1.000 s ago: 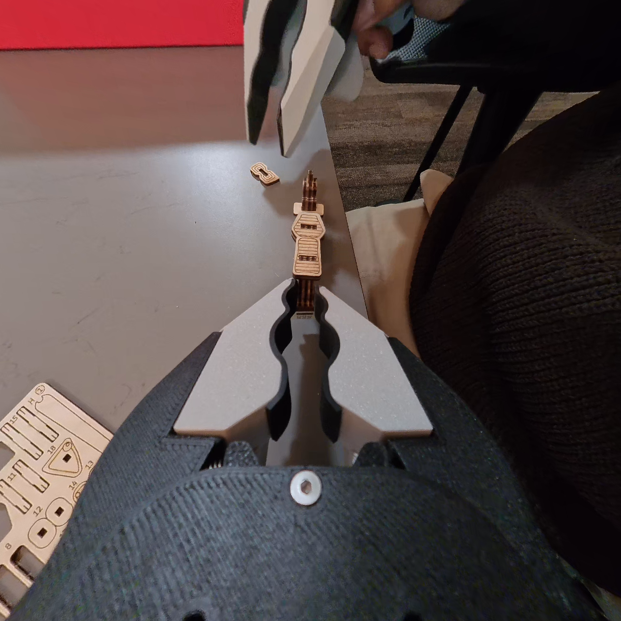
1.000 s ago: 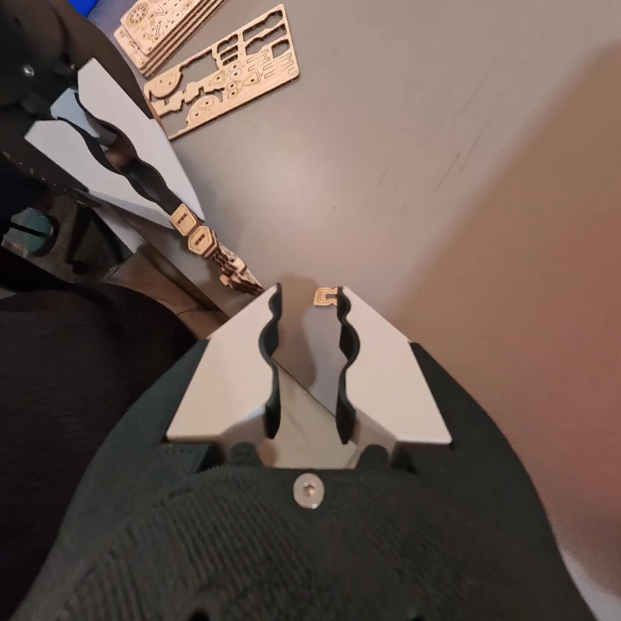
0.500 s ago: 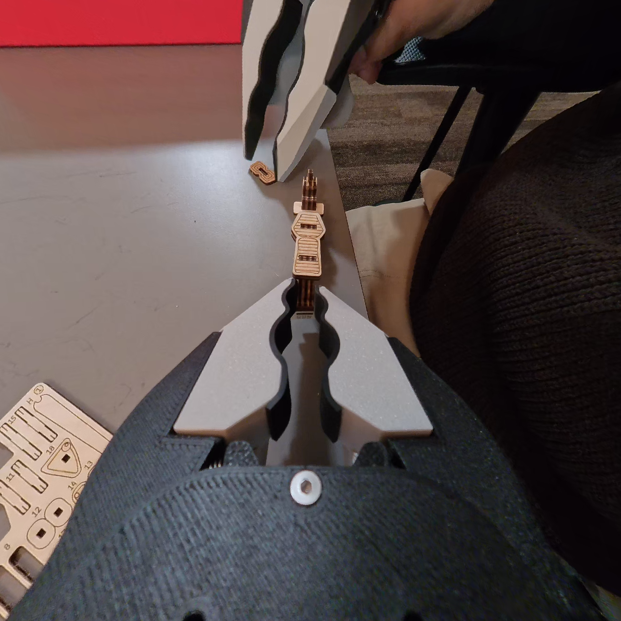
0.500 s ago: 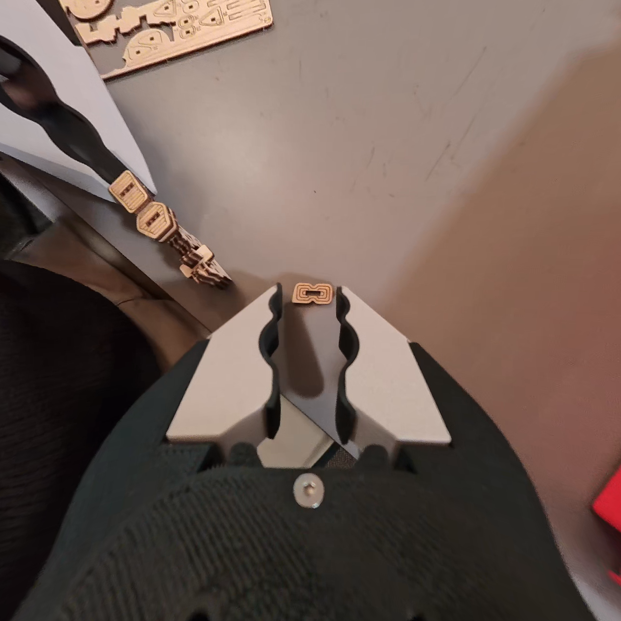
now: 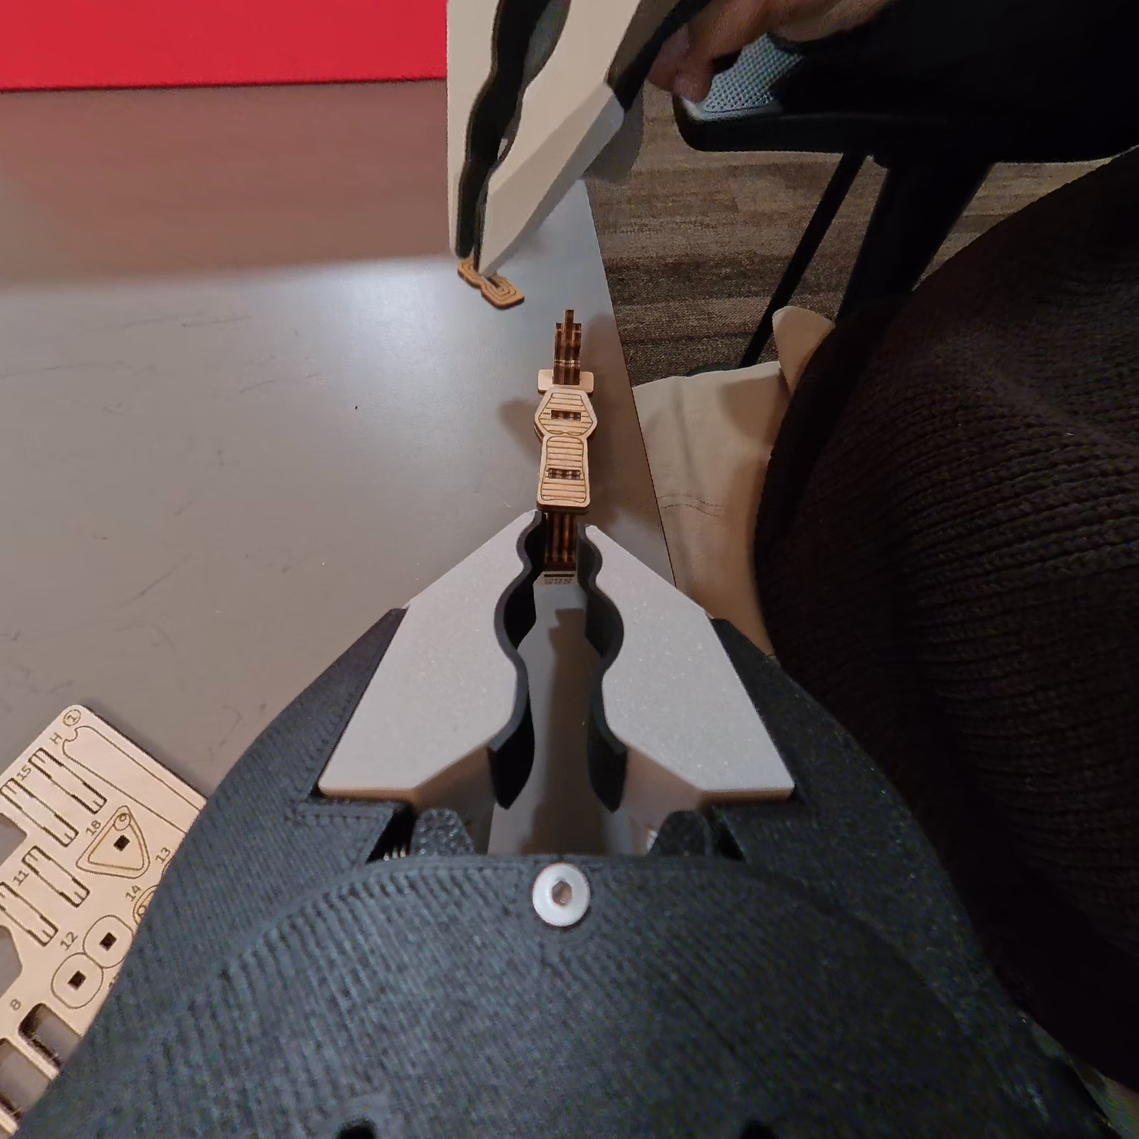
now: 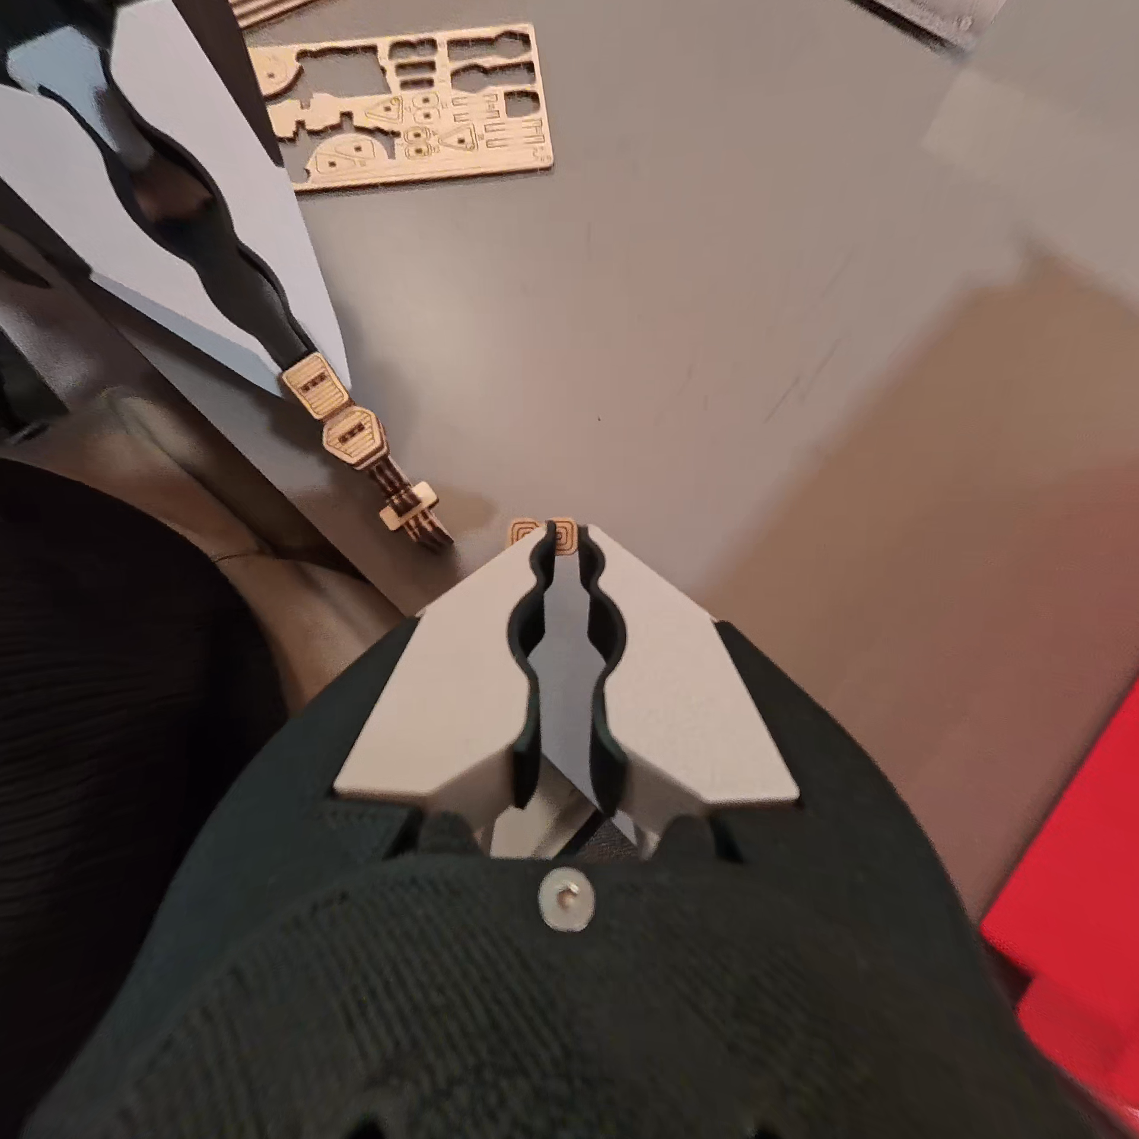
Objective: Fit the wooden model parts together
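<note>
My left gripper (image 5: 559, 536) is shut on the tail of a slim wooden model (image 5: 562, 468) and holds it level over the grey table's (image 5: 216, 462) right edge. The gripper (image 6: 296, 363) and the model (image 6: 351, 434) also show in the right wrist view. A small figure-eight wooden piece (image 5: 499, 293) lies flat on the table just beyond the model's tip. My right gripper (image 6: 564, 533) points down onto it, with the jaws drawn in around one end of the piece (image 6: 522, 531). The right gripper (image 5: 477, 259) shows at the top of the left wrist view.
A punched wooden parts sheet (image 6: 431, 175) lies farther along the table; it also shows in the left wrist view (image 5: 55, 832). A red mat (image 5: 216, 37) lies at the far end. A person's dark sleeve and lap (image 5: 955, 555) are beside the table edge. The tips of one gripper are about 11 cm away from the tips of the other.
My right gripper came down onto the small figure-eight piece and its jaws narrowed around one end of it. My left gripper and the model have stayed still.
</note>
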Available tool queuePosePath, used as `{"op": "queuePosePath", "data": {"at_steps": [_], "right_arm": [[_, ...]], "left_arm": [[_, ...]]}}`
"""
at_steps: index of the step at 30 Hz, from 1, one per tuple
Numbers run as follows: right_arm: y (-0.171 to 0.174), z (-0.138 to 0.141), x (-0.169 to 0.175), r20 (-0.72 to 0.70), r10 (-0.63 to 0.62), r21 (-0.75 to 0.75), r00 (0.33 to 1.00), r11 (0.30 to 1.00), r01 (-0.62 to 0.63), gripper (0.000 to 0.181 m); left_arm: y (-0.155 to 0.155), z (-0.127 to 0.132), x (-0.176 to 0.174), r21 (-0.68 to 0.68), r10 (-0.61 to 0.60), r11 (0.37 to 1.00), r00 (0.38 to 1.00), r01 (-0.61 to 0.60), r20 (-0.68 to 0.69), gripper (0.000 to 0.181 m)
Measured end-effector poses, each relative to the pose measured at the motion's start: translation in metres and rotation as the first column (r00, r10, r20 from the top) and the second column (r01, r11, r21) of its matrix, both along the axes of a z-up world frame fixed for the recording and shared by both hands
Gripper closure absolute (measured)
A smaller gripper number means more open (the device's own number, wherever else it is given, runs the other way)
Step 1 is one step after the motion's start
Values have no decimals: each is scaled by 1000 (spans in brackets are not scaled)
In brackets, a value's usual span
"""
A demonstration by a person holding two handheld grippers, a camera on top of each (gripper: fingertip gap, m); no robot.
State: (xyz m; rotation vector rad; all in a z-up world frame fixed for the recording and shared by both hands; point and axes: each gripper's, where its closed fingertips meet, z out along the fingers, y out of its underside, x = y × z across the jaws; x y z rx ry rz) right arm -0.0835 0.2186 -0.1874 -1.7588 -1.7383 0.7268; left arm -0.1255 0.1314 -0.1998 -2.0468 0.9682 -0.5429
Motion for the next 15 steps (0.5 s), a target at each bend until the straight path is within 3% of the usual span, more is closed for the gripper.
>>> {"op": "queuePosePath", "data": {"at_steps": [7, 15], "right_arm": [[9, -21, 11, 99, -24, -29, 995, 999, 27, 159], [-4, -15, 14, 106, -96, -121, 990, 987, 109, 150]], "left_arm": [[0, 0, 0, 0, -2, 1000, 1000, 2, -1, 173], [0, 0, 0, -1, 0, 1000, 1000, 0, 0, 173]]}}
